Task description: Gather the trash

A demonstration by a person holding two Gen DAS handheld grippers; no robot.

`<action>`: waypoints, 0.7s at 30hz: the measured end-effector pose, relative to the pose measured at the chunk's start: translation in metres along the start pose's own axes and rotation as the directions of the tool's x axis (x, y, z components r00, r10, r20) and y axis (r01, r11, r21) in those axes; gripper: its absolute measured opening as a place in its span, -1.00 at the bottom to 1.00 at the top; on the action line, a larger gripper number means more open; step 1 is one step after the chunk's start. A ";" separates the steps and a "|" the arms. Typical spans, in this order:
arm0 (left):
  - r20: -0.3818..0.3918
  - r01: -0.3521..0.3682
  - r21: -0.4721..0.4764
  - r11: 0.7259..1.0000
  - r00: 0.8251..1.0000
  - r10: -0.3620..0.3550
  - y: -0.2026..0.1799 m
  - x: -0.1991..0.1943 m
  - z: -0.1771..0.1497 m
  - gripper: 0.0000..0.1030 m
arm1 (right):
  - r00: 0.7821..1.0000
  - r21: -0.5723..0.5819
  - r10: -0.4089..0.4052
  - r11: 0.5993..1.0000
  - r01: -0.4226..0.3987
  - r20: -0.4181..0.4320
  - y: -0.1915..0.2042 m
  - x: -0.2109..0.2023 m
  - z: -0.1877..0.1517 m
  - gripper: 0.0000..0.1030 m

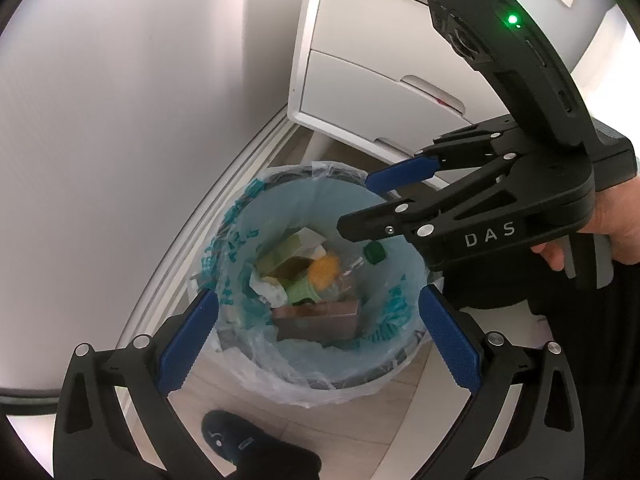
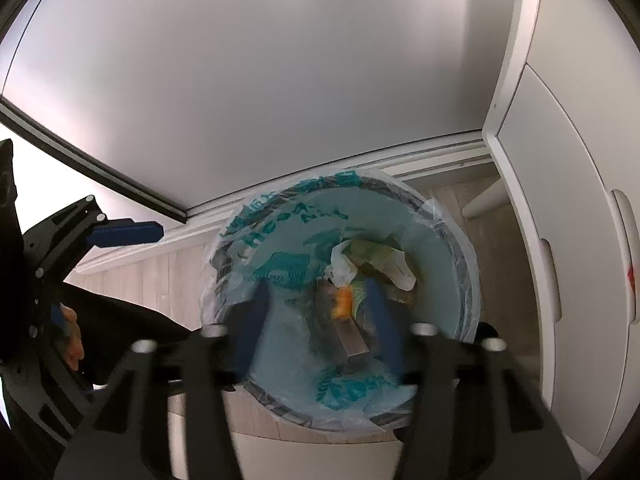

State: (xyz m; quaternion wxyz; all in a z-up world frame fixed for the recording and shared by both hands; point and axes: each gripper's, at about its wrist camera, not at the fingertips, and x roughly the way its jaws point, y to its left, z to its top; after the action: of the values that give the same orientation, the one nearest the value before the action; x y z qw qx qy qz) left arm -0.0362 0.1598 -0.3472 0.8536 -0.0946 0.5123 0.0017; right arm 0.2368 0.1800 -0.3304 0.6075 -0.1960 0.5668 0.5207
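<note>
A round trash bin (image 1: 320, 384) lined with a pale blue bag printed in teal stands on the floor by the wall. Inside lie crumpled paper, a brown box (image 1: 320, 318), green packaging and a clear bottle with a green cap (image 1: 374, 254) and an orange patch. My left gripper (image 1: 318, 340) hovers open over the bin's near rim with nothing between its blue pads. My right gripper (image 1: 360, 204) hangs over the bin's far right side, jaws apart and empty. In the right wrist view the right gripper (image 2: 318, 320) is blurred, open above the bin (image 2: 468, 264) and its trash.
A white drawer cabinet (image 1: 372, 80) stands just behind the bin, with a white wall and baseboard (image 1: 192, 248) to the left. A foot in a dark slipper (image 1: 228, 440) rests on the pale wood floor near the bin. A hand (image 1: 616, 220) holds the right gripper's handle.
</note>
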 end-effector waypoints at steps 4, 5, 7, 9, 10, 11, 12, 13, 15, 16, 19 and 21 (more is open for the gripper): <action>0.011 0.002 -0.001 1.000 1.000 -0.002 -0.002 -0.002 0.003 0.89 | 1.000 0.000 -0.010 1.000 0.010 0.014 0.000 -0.003 -0.001 0.41; 0.013 0.002 -0.001 1.000 1.000 -0.002 -0.002 -0.002 0.003 0.89 | 1.000 -0.001 -0.016 1.000 0.016 0.022 0.000 -0.004 -0.001 0.58; 0.015 -0.007 -0.003 1.000 1.000 0.007 -0.003 -0.002 0.004 0.89 | 0.998 -0.013 -0.042 0.999 0.043 0.046 0.001 -0.008 -0.001 0.86; 0.017 -0.017 -0.006 1.000 1.000 0.017 -0.005 -0.002 0.005 0.89 | 0.995 -0.023 -0.079 0.996 0.080 0.068 0.002 -0.012 0.000 0.86; 0.018 -0.022 -0.009 1.000 1.000 0.022 -0.005 -0.002 0.006 0.89 | 0.993 -0.026 -0.093 0.995 0.095 0.076 0.002 -0.014 0.000 0.86; 0.023 -0.025 -0.013 1.000 0.999 0.026 -0.006 -0.002 0.006 0.89 | 0.991 -0.028 -0.109 0.993 0.112 0.084 0.002 -0.015 0.000 0.86; 0.029 -0.028 -0.016 0.999 0.999 0.029 -0.006 -0.003 0.007 0.89 | 0.988 -0.026 -0.121 0.992 0.124 0.092 0.002 -0.017 0.000 0.86; 0.040 -0.037 -0.018 0.999 0.998 0.038 -0.008 -0.004 0.007 0.89 | 0.987 -0.019 -0.128 0.991 0.130 0.096 0.001 -0.018 0.000 0.86; 0.050 -0.087 -0.013 0.996 0.995 0.087 -0.011 -0.006 0.007 0.89 | 0.984 0.002 -0.144 0.990 0.144 0.107 -0.002 -0.021 -0.001 0.86; 0.051 -0.122 -0.008 0.992 0.991 0.123 -0.012 -0.007 0.008 0.89 | 0.982 0.007 -0.149 0.989 0.150 0.112 -0.003 -0.023 -0.001 0.86; 0.080 -0.199 -0.036 0.979 0.976 0.202 -0.016 -0.011 0.009 0.89 | 0.977 -0.014 -0.173 0.984 0.176 0.125 -0.004 -0.027 -0.001 0.86; 0.087 -0.198 -0.095 0.976 0.975 0.207 -0.013 -0.013 0.009 0.89 | 0.972 -0.014 -0.189 0.981 0.193 0.139 -0.004 -0.030 -0.001 0.86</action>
State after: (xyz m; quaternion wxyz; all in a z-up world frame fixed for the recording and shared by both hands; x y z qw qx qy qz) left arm -0.0337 0.1496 -0.3294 0.8677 -0.0781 0.4772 0.1151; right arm 0.2456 0.1648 -0.3052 0.6895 -0.2216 0.4951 0.4799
